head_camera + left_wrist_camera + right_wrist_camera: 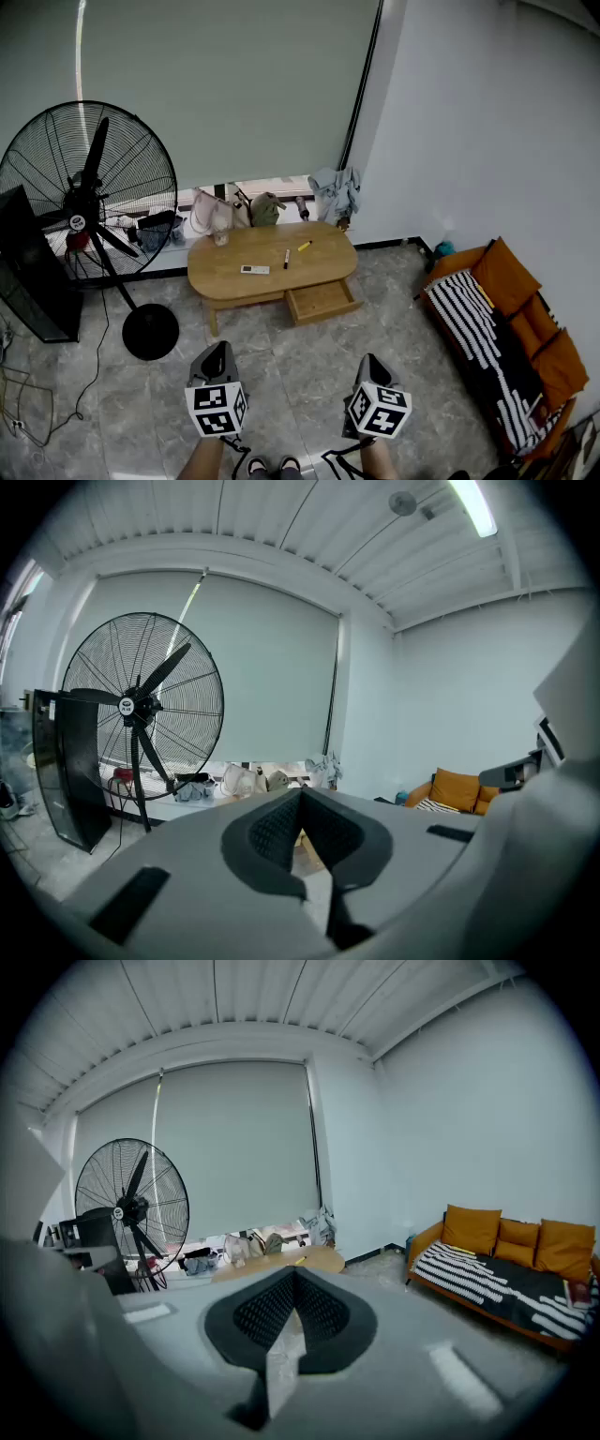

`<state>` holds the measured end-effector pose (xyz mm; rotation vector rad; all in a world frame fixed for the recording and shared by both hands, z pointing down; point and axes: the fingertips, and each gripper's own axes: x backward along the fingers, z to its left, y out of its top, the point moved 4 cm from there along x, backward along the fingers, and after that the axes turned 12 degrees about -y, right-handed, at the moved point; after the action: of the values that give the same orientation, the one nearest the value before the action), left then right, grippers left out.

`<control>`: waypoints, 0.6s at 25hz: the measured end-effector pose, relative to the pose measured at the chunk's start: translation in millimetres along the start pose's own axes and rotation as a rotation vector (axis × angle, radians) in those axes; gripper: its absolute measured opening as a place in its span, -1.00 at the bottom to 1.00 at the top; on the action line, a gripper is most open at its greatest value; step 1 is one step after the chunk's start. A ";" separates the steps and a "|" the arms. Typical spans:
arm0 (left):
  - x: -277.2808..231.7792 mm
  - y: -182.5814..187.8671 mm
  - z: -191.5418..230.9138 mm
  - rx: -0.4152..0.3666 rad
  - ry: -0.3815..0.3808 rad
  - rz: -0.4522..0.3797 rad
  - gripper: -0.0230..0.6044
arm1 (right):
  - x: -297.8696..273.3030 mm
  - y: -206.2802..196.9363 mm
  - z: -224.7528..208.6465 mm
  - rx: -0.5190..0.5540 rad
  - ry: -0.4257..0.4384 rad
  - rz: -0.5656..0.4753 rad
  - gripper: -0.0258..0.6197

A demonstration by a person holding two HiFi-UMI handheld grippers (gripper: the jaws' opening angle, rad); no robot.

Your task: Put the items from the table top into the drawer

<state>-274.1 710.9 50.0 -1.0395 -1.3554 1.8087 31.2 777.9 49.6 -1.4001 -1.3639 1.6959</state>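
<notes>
Grippers: the left gripper and right gripper are held closed and empty, well short of the oval light-wood table; the approach is judged not begun.
Items: a white flat remote, dark pen and yellow pen are seen mid-top, the remote nearest the front edge.
Drawer: the wooden drawer is found open under the front edge, ready for loading.
Writing: none readable.

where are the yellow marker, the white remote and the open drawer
yellow marker pen [305,246], head view, middle of its barrel
white flat remote control [254,270], head view, centre of its top face
open wooden drawer [322,301], head view, bare inside bottom
</notes>
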 end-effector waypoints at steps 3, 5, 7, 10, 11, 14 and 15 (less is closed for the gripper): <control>1.5 0.2 1.0 -0.002 -0.005 0.001 -0.94 | 1.9 -0.7 3.2 0.002 0.000 0.003 -0.91; 3.0 0.8 2.2 -0.005 -0.009 0.000 -0.94 | 3.6 -1.1 6.2 -0.002 0.003 0.004 -0.91; 4.7 0.4 4.8 -0.007 -0.014 0.002 -0.94 | 5.0 -2.0 10.4 -0.020 0.012 0.009 -0.91; 6.0 -0.6 10.9 -0.010 -0.019 0.009 -0.94 | 6.2 -2.9 17.6 -0.045 0.019 0.011 -0.91; 6.1 -0.8 13.0 -0.012 -0.021 0.010 -0.94 | 6.6 -2.9 19.8 -0.046 0.017 0.008 -0.91; 5.2 -2.4 19.9 -0.015 -0.030 0.013 -0.94 | 7.2 -5.0 26.0 -0.042 0.008 0.006 -0.91; 4.8 -3.3 22.5 -0.014 -0.032 0.015 -0.94 | 7.2 -6.6 28.0 -0.042 0.005 0.009 -0.91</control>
<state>-296.0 705.5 55.7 -1.0354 -1.3845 1.8365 1.6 776.5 51.4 -1.4348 -1.3998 1.6781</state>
